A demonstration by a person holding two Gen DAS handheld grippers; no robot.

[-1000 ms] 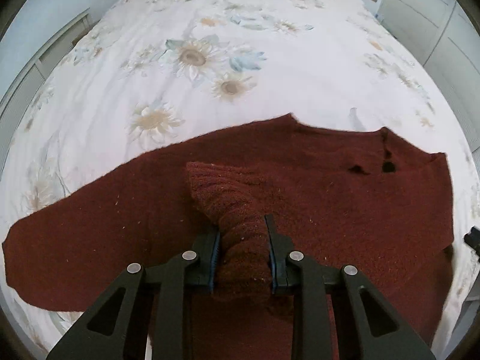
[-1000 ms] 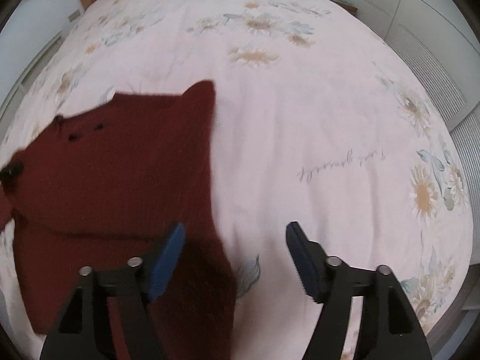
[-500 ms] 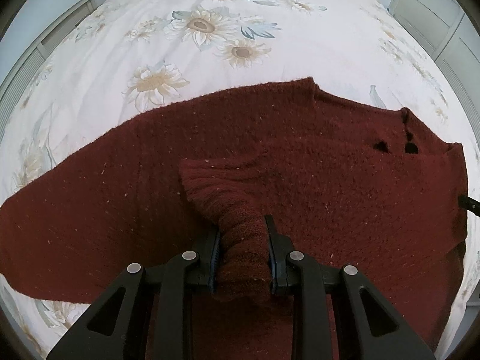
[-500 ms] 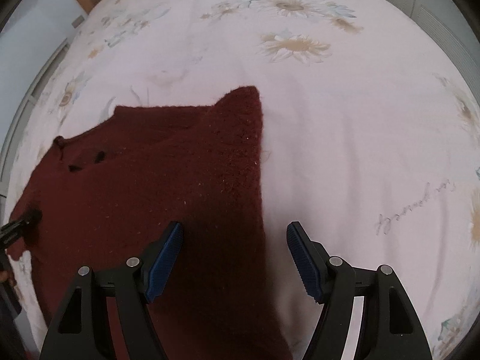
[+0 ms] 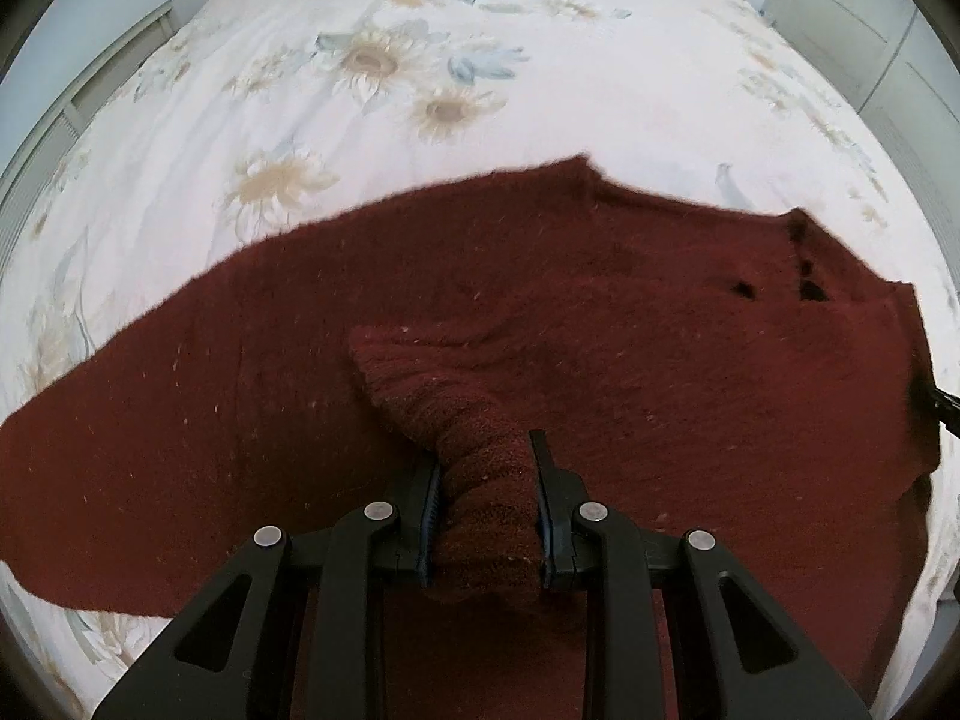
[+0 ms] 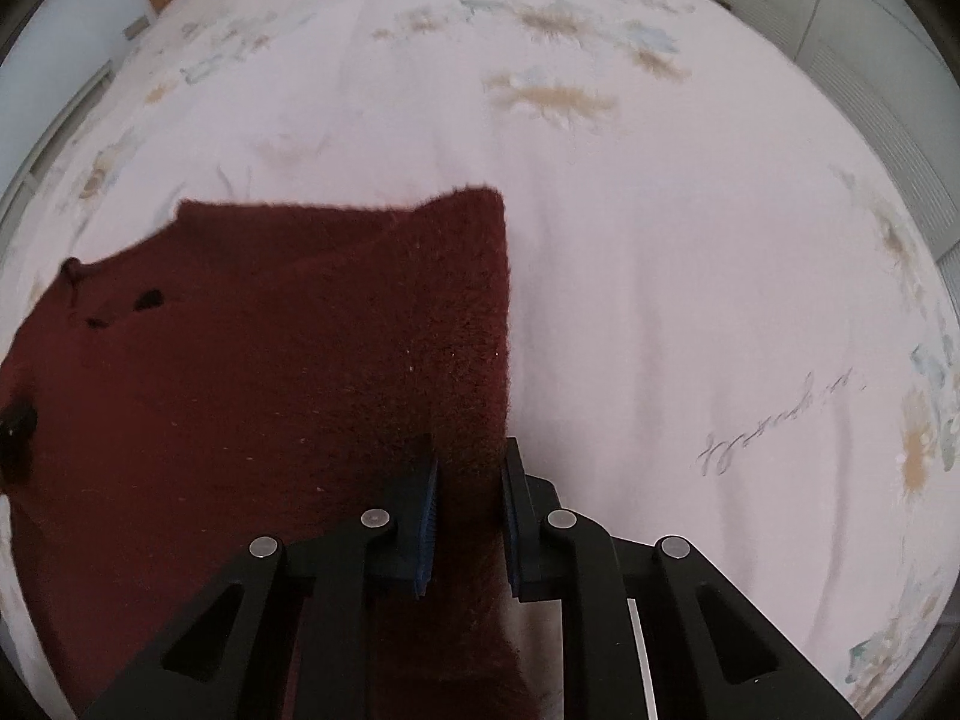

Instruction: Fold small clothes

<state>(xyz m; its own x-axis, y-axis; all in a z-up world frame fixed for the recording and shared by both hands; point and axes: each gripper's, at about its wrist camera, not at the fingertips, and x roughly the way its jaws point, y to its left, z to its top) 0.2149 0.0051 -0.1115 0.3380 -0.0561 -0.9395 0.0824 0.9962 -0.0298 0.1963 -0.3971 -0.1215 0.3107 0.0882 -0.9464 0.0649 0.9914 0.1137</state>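
Dark red sweater (image 5: 600, 360) is spread on the flowered bed (image 5: 420, 60) beneath both tongs; its cuff is clamped in left tongs (image 5: 486, 516), right tongs (image 6: 465, 510) just closed onto its side edge

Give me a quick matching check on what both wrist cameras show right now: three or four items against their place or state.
Items:
1. left gripper
2. right gripper
3. dark red sweater
4. floral bedspread

States:
A. spread flat on the bed
B. closed on the sweater's straight side edge
C. lies under the garment
D. closed on a bunched ribbed cuff

Pairs: 1-D, 2-B, 3-A, 4-C
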